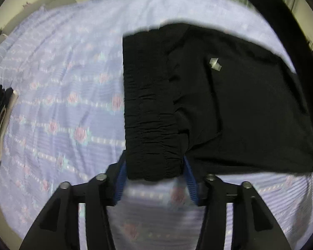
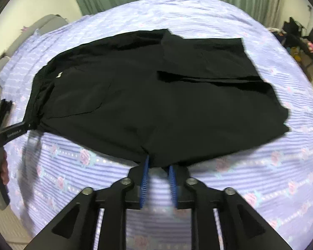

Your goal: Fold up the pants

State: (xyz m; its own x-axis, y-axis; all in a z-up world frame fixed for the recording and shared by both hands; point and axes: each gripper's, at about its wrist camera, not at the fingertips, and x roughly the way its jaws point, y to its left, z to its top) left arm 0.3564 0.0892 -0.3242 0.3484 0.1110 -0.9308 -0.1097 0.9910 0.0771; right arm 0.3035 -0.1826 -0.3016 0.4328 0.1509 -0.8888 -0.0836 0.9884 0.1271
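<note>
- Bracketing the black pants (image 1: 219, 104) at the waistband, left gripper (image 1: 154, 166) stands parted, not clamping.
- Right gripper (image 2: 158, 166) parted around near hem, pinch unconfirmed, likely positioning for fold on bedsheet (image 2: 260, 177).

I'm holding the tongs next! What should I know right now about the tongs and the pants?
Left tongs: around the end of the waistband. I can't tell if they are pinching it.
Right tongs: open, with the near edge of the pants at their tips.
Where things are: the black pants lie spread on the flowery bedsheet, with the waistband on the left and the leg ends on the right.
Done: they seem to be folded lengthwise, one leg on the other.
Left: probably folding them across into a smaller bundle and smoothing the uneven leg ends.
</note>
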